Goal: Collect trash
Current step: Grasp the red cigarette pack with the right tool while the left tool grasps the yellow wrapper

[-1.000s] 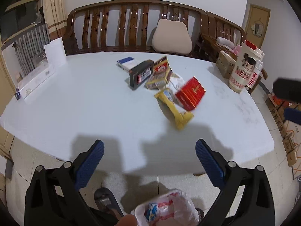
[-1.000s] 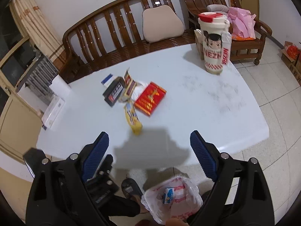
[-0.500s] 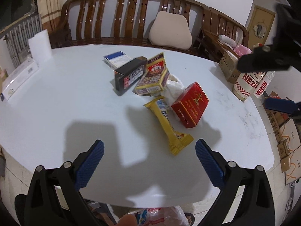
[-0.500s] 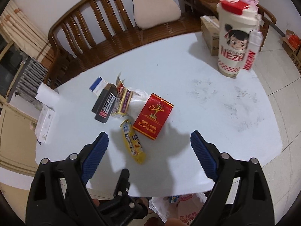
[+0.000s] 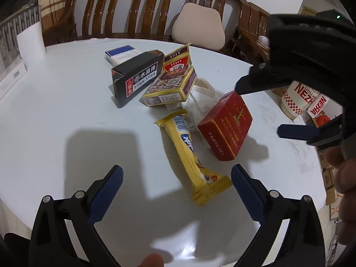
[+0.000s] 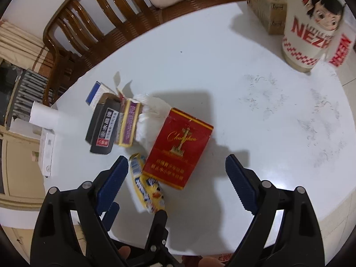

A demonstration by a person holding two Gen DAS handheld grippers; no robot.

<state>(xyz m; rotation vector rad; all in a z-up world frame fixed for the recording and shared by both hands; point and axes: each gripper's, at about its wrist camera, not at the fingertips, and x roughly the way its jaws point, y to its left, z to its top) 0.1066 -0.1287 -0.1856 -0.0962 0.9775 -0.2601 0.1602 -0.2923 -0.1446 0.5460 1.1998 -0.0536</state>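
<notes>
A pile of trash lies on the white table (image 5: 55, 115): a red cigarette pack (image 5: 225, 125) (image 6: 178, 146), a yellow snack wrapper (image 5: 191, 155) (image 6: 146, 189), a purple and yellow box (image 5: 171, 84) (image 6: 129, 124), a black box (image 5: 135, 77) (image 6: 103, 129), a blue and white pack (image 5: 122, 55) (image 6: 95, 91) and crumpled white paper (image 5: 202, 98) (image 6: 151, 113). My left gripper (image 5: 176, 189) is open, just short of the wrapper's near end. My right gripper (image 6: 176, 173) is open above the red pack, and it also shows in the left wrist view (image 5: 262, 109).
A tall Nezha cup (image 6: 311, 22) (image 5: 300, 100) stands at the table's right. A wooden bench (image 5: 144, 11) with a beige cushion (image 5: 198, 29) runs behind the table. White boxes (image 6: 46, 151) lie at the table's left edge. Cardboard boxes (image 6: 264, 4) sit beyond the cup.
Both grippers have moved forward over the table toward the trash pile. The plastic bag seen below the table edge has dropped out of view. Both stay open.
</notes>
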